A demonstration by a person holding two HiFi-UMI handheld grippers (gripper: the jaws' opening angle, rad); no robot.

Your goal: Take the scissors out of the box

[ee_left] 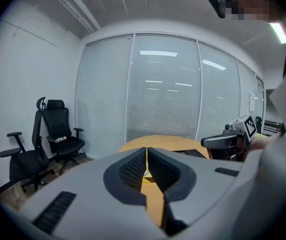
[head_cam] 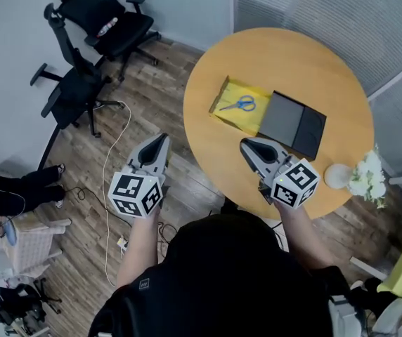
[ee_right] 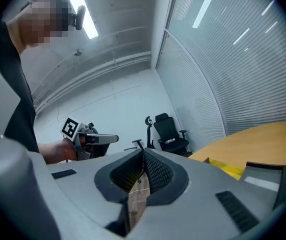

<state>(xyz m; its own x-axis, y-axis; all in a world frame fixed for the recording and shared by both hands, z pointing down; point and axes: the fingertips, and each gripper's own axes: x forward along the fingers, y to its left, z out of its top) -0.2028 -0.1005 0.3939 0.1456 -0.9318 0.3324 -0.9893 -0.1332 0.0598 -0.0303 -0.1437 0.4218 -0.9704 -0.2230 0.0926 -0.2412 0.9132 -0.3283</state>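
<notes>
Blue-handled scissors (head_cam: 239, 104) lie in an open yellow box (head_cam: 237, 105) on the round wooden table (head_cam: 285, 62), with the box's dark grey lid (head_cam: 292, 123) beside it to the right. My left gripper (head_cam: 160, 140) hovers over the floor, left of the table edge, jaws shut and empty. My right gripper (head_cam: 246, 144) is over the table's near edge, a short way in front of the box, jaws shut and empty. In the right gripper view a yellow box (ee_right: 226, 169) corner and the lid (ee_right: 270, 170) show at right.
Two black office chairs (head_cam: 92, 34) stand at the far left on the wood floor. A white cable (head_cam: 109, 188) runs across the floor. A white vase with flowers (head_cam: 355, 176) sits at the table's right edge. Glass walls with blinds lie behind the table.
</notes>
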